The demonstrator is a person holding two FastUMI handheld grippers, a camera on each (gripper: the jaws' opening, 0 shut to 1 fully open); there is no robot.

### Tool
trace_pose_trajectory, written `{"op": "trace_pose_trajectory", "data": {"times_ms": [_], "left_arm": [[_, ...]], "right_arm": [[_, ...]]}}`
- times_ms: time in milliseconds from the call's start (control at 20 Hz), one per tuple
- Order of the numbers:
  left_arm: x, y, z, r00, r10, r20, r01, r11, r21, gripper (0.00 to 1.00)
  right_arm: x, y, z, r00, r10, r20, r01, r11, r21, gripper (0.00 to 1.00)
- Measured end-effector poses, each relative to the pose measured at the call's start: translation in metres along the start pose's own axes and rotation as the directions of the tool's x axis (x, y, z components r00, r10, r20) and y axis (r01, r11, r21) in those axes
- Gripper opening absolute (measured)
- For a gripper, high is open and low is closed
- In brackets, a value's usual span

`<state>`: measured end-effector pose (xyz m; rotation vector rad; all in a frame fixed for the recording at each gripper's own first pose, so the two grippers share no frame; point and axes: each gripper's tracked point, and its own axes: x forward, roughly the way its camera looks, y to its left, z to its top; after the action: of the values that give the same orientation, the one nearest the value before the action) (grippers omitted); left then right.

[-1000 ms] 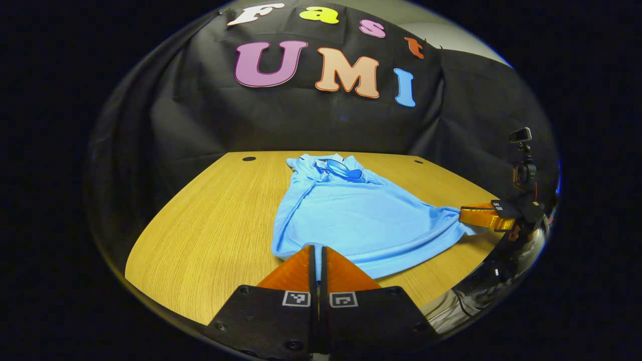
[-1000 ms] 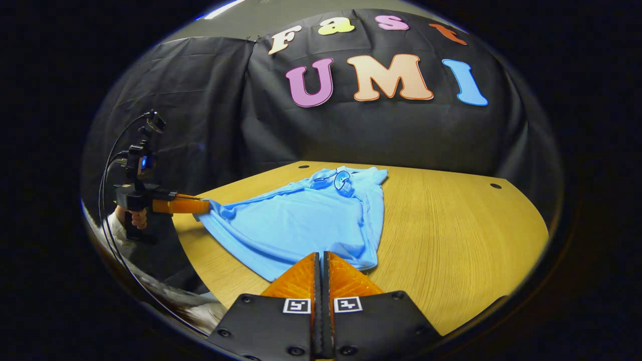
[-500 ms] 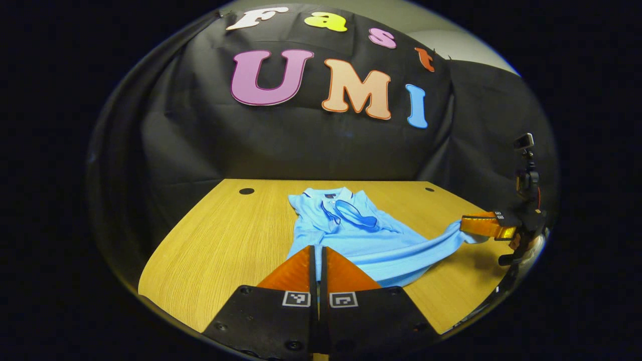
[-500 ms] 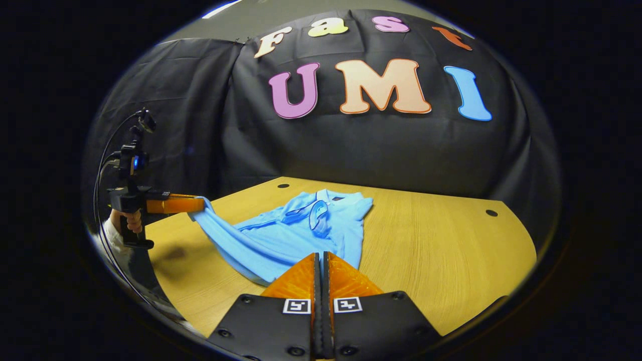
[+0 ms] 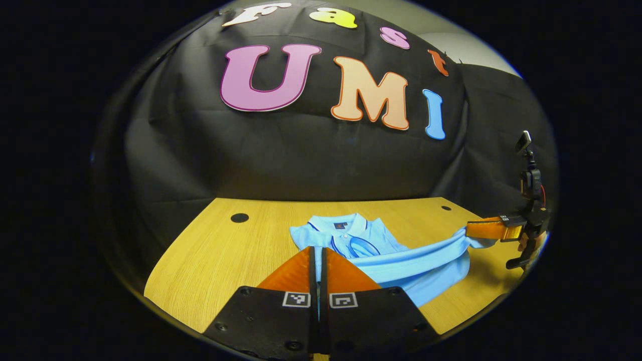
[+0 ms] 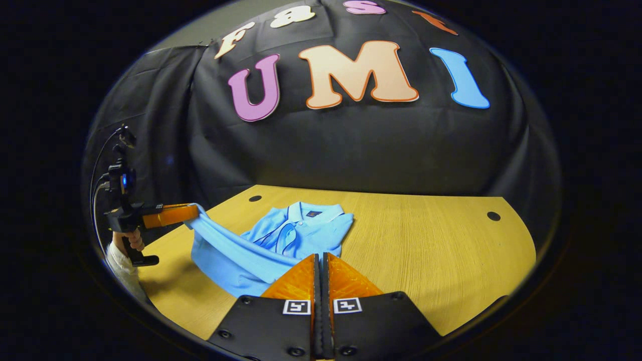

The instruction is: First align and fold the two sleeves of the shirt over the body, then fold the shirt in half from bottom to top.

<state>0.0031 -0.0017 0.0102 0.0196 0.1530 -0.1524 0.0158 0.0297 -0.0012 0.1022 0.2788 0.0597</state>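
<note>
A light blue polo shirt (image 5: pixel 396 260) lies on the wooden table (image 5: pixel 220 250), collar (image 5: pixel 337 221) at the far end, sleeves folded in over its body. Its bottom hem hangs stretched in the air between the two grippers, above the lower body. My left gripper (image 5: pixel 317 248) is shut on one hem corner. That same gripper (image 6: pixel 193 211) appears at the far left of the right gripper view. My right gripper (image 6: pixel 321 254) is shut on the other corner of the shirt (image 6: pixel 251 253). It also shows far right (image 5: pixel 469 229) in the left gripper view.
The table (image 6: pixel 431 245) has round cable holes (image 5: pixel 239 217) (image 6: pixel 493 216) near its back corners. Black cloth walls close the back and sides. A hand (image 6: pixel 131 241) with a white sleeve holds the left gripper's handle at the table's left edge.
Both grippers have risen and gone forward toward the collar, carrying the hem. The shirt's lower part has come off the table and now hangs over the body.
</note>
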Motion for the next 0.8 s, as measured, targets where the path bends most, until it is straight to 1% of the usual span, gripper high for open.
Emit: {"op": "trace_pose_trajectory", "data": {"times_ms": [150,250,450,550,650,700,750,800], "left_arm": [[0.032,0.014,0.008,0.999,0.047,-0.014,-0.047,0.999,0.027,0.0],[0.057,0.022,0.014,0.997,0.076,-0.015,-0.075,0.997,0.032,0.0],[0.105,0.045,0.006,0.99,0.139,-0.021,-0.138,0.99,0.04,0.01],[0.121,0.053,0.0,0.988,0.153,-0.029,-0.153,0.988,0.021,0.0],[0.135,0.06,-0.001,0.985,0.174,-0.023,-0.173,0.985,0.018,0.0],[0.141,0.061,-0.002,0.983,0.18,-0.024,-0.18,0.983,0.022,0.0],[0.144,0.061,-0.004,0.982,0.186,-0.033,-0.185,0.982,0.032,0.0],[0.146,0.062,-0.005,0.981,0.194,-0.03,-0.193,0.98,0.038,0.0]], "right_arm": [[0.035,-0.011,0.015,0.999,-0.052,-0.004,0.052,0.999,0.005,0.02],[0.061,-0.017,0.024,0.996,-0.09,0.002,0.09,0.996,-0.029,0.02],[0.105,-0.022,0.022,0.992,-0.126,0.03,0.128,0.99,-0.053,0.02],[0.125,-0.029,0.019,0.989,-0.142,0.03,0.143,0.989,-0.035,0.02],[0.14,-0.035,0.02,0.988,-0.15,0.04,0.15,0.989,0.011,0.02],[0.146,-0.047,0.024,0.987,-0.154,0.046,0.153,0.988,0.032,0.02],[0.149,-0.041,0.021,0.987,-0.156,0.049,0.154,0.987,0.043,0.02],[0.154,-0.044,0.022,0.986,-0.159,0.055,0.156,0.986,0.049,0.02]]}}
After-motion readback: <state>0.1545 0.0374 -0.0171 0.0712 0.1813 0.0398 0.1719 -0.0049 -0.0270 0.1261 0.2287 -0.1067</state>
